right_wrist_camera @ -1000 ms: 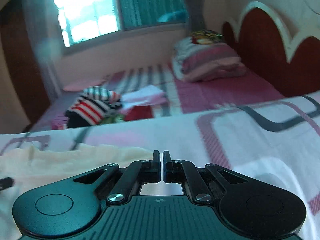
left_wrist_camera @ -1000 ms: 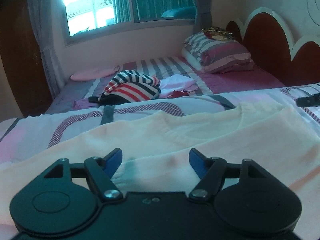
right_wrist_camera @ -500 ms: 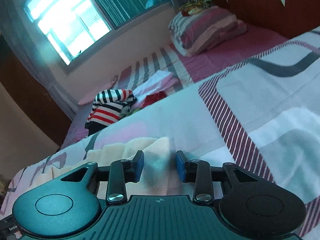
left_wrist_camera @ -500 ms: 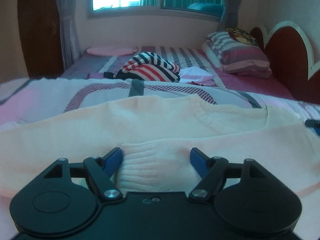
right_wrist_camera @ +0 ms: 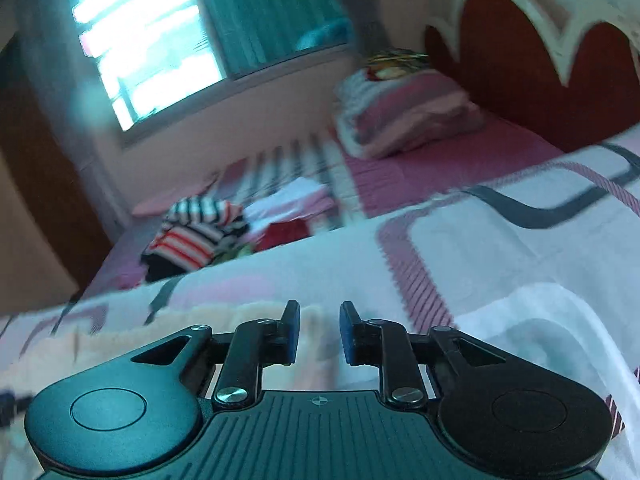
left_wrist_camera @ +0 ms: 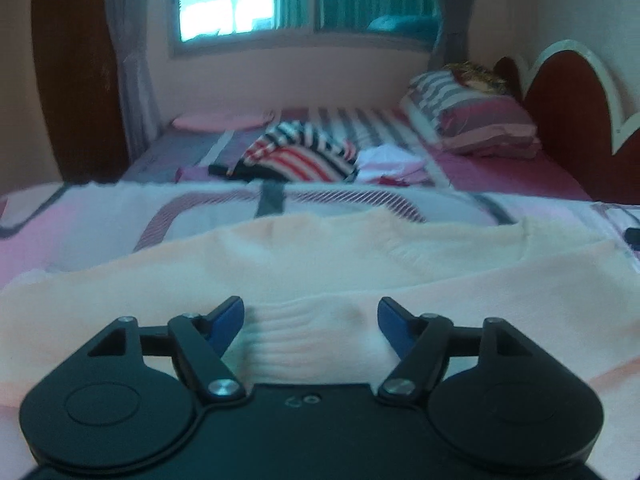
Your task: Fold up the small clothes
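Note:
A cream knitted sweater lies spread over the patterned blanket. My left gripper stands open low over it, and the ribbed hem lies bunched between the blue pads without being pinched. In the blurred right wrist view the sweater shows at the lower left, with its edge reaching under my right gripper. The right jaws are closing. A narrow gap still shows between them, with pale cloth in it, and the pads do not press on it.
Beyond the blanket, a pile with a red, white and dark striped garment and pale clothes lies on the striped bed. Striped pillows rest against the red headboard on the right. A window is in the far wall.
The right jaws, shut a second ago, now stand apart over the sweater's edge. Both views have rolled and shifted. The ribbed hem has come between the left fingers.

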Motion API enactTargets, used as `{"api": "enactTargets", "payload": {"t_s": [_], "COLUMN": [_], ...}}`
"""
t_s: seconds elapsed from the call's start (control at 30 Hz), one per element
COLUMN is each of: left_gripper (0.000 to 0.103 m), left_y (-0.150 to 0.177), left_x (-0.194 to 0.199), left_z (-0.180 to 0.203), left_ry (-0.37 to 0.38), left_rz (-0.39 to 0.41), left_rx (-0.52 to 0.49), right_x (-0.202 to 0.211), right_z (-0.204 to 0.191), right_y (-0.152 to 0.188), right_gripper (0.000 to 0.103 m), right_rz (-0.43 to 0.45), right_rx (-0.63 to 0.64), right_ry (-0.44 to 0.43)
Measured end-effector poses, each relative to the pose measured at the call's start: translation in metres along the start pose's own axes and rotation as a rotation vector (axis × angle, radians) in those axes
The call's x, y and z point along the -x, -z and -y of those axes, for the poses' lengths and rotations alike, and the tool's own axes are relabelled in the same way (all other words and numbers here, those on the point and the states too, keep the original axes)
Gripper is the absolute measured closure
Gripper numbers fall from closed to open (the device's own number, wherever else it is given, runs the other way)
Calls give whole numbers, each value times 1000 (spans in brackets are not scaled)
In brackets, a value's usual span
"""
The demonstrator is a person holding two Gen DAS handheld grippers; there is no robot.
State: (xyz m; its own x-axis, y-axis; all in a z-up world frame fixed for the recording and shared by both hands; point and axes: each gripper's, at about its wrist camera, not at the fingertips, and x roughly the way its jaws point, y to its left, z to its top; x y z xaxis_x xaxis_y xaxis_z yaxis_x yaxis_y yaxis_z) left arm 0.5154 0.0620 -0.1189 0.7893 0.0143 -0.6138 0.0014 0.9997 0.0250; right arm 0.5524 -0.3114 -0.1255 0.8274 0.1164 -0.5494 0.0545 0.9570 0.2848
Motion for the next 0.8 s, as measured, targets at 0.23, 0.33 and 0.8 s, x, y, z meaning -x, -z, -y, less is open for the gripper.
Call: {"api": "enactTargets", "payload": {"t_s": [0.23, 0.33, 0.8], "left_gripper": [27, 33, 24], "left_y": [9, -1, 28], "left_x": [-11, -4, 21], "left_z": [25, 23, 29], "left_ry": [16, 11, 2], "left_rz": [-75, -111, -95], "left_rx": [-99, -89, -103], "right_x": [-7, 19, 55], "right_z": [-27, -35, -55], "right_y": [26, 39, 82], "right_gripper": [87, 88, 95], "right_rz": [-154, -152, -136], "right_rx": [134, 147, 212], "right_ry": [74, 61, 74]}}
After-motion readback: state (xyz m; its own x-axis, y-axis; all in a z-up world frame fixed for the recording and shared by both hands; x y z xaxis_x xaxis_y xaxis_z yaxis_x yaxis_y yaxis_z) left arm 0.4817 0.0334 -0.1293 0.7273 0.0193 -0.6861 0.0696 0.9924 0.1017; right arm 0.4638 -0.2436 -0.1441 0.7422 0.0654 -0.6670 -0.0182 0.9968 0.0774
